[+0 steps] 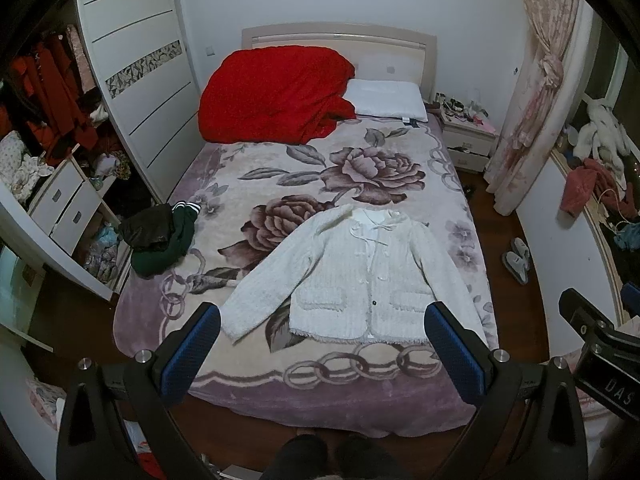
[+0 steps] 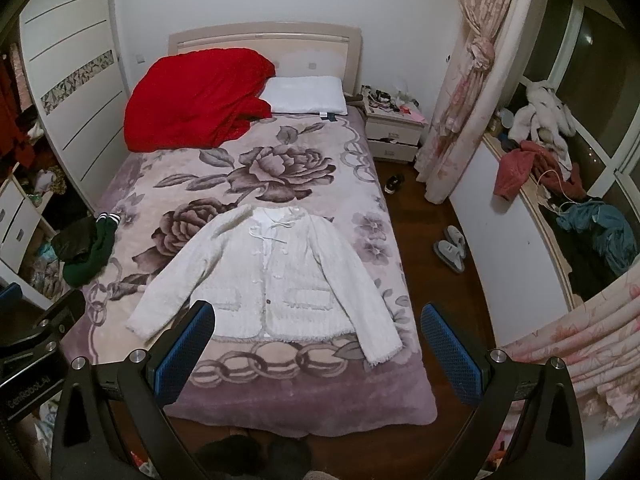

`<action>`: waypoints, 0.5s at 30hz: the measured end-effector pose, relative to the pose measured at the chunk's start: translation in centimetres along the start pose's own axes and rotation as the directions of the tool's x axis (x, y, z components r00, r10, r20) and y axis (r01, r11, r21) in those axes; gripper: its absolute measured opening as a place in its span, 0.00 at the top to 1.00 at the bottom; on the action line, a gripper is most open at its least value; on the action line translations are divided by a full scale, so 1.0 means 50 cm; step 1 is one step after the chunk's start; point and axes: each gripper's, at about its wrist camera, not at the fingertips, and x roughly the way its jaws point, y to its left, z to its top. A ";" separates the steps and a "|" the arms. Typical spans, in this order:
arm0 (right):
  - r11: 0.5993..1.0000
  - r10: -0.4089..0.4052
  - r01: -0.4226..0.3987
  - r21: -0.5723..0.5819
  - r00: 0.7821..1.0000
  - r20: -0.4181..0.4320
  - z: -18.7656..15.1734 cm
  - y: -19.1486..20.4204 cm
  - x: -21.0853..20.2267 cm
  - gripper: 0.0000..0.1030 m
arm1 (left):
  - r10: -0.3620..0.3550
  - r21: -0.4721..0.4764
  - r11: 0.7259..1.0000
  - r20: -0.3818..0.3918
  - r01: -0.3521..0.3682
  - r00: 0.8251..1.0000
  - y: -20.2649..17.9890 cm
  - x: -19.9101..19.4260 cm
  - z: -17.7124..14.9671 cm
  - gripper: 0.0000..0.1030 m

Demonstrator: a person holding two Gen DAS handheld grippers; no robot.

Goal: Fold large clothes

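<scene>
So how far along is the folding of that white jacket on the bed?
Barely begun. Done: the white jacket lies flat, front up, on the floral blanket, sleeves spread. In hand: nothing; the left gripper and right gripper are both open, above the bed's foot. Left: folding sleeves and body. The dark green and black clothes at the bed's edge are still a heap.

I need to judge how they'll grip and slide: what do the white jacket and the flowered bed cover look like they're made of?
The white jacket looks like thick, fuzzy knit or bouclé, matte, with a ribbed body and frayed fringe along the hem. The flowered bed cover looks like plush printed fleece with a faint sheen; its soft pile blurs the pattern. The fibre of either cannot be told.
</scene>
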 end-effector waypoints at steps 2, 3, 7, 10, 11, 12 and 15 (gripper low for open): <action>1.000 0.002 -0.002 0.000 1.000 0.000 0.002 0.001 -0.002 0.00 | 0.001 -0.002 1.000 0.000 -0.001 1.000 -0.002 0.001 0.002 0.00; 1.000 0.004 -0.004 -0.002 1.000 0.001 0.003 0.004 -0.004 0.00 | 0.002 -0.002 1.000 0.000 -0.002 1.000 -0.003 0.001 0.004 0.00; 1.000 0.006 -0.006 -0.002 1.000 0.001 0.007 0.008 -0.006 0.00 | -0.001 -0.001 1.000 0.001 0.001 1.000 0.001 0.003 0.002 0.00; 1.000 0.006 -0.006 -0.003 1.000 0.002 0.007 0.008 -0.007 0.00 | -0.001 -0.003 1.000 0.002 0.001 1.000 0.000 0.002 0.005 0.00; 1.000 0.004 -0.004 -0.005 1.000 0.002 0.007 0.009 -0.005 0.00 | -0.001 -0.004 1.000 0.002 0.001 1.000 0.000 0.003 0.005 0.00; 1.000 0.003 -0.003 -0.007 1.000 0.004 0.009 0.011 -0.007 0.00 | -0.001 -0.004 1.000 0.003 0.001 1.000 0.001 0.003 0.004 0.00; 1.000 0.006 -0.006 -0.004 1.000 0.004 0.013 0.012 -0.009 0.00 | -0.002 -0.005 1.000 0.005 0.002 1.000 0.001 0.004 0.006 0.00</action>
